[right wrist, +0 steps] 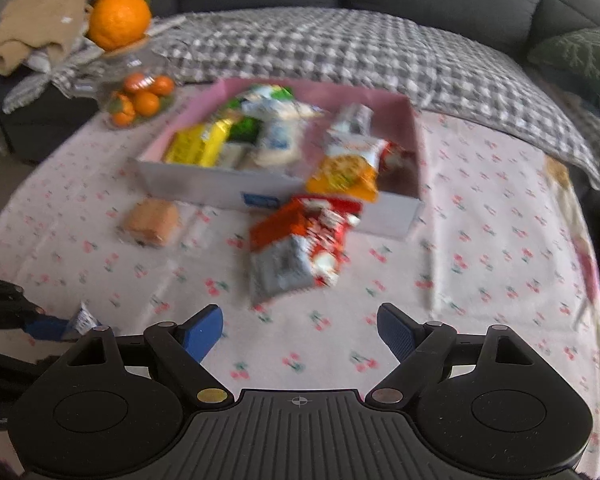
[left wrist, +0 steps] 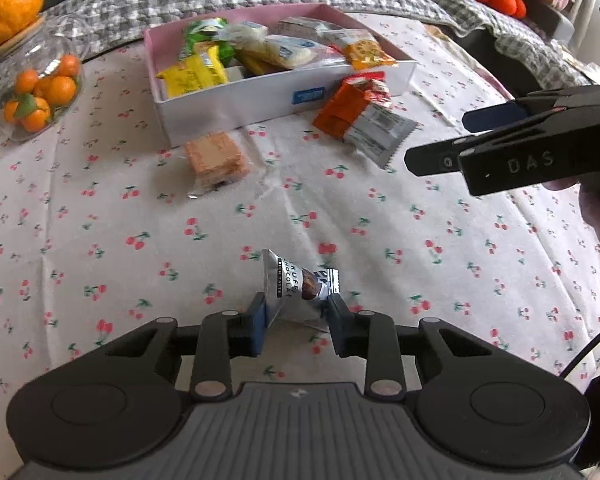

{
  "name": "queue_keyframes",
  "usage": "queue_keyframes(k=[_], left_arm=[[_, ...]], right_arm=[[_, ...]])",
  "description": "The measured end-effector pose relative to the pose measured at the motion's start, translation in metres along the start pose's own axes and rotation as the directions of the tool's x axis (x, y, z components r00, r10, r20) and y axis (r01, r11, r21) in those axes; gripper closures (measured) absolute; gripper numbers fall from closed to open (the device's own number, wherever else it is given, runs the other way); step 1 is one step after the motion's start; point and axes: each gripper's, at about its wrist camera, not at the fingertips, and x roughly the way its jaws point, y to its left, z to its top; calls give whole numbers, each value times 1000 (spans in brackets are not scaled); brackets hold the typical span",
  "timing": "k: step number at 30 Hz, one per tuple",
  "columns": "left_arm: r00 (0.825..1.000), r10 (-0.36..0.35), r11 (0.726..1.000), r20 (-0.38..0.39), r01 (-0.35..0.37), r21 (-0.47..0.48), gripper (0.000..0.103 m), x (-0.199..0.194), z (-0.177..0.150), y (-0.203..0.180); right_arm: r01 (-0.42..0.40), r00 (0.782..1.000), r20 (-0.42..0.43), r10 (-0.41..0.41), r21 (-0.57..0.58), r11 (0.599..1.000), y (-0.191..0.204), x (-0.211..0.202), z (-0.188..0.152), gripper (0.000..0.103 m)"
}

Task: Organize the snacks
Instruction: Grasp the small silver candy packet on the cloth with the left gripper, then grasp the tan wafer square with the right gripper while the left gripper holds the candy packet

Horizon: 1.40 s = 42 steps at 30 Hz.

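On the cherry cloth (left wrist: 100, 220), left gripper (left wrist: 296, 316) pinches the chocolate packet (left wrist: 296, 284), long axis crosswise; right gripper (right wrist: 300, 334) gapes.

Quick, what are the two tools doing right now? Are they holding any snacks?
Left tool: closed on the silver chocolate packet.
Right tool: open, holding nothing, above the cherry tablecloth.

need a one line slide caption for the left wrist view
Left gripper closed on a silver chocolate packet on the cherry-print cloth, with loose snacks and the filled snack box beyond.
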Motion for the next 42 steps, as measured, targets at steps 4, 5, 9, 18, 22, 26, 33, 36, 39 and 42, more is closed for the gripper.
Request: queue_keyframes(k=[4,5,9,18,22,26,33,36,39,42], left_arm=[[1000,24,999,5,-24,-26,75,-3,-2,16],[1000,31,999,5,-30,-34,75,-3,-2,21],[998,64,997,13,-63,-54,75,-7,-7,40],[995,102,989,17,-100,-105,75,-16,-12,72],[994,109,987,22,-105,-122,75,-20,-14,82],[992,120,984,25,-116,-133,75,-23,-18,91],[991,128,980,25,-123,-155,75,-24,-17,102],[991,134,979,25,-128,-158,75,-22,-15,103],[990,139,979,25,-133,-157,75,-21,-13,102],[989,144,978,25,-139,-155,75,-20,-11,100]], right_arm=[[-55,998,19,55,-4,998,17,3,11,16],[-64,998,19,64,-10,998,22,5,13,16],[-102,995,6,102,-19,995,43,16,23,16],[-112,992,-47,114,41,993,74,56,47,17],[-79,995,-65,82,47,996,82,72,52,17],[-60,995,-73,64,58,997,88,82,58,17],[-24,997,-68,27,44,999,95,90,63,27],[-25,998,-63,28,44,999,96,90,64,51],[-28,997,-73,31,43,999,95,89,65,70],[-33,996,-83,37,44,998,94,88,64,70]])
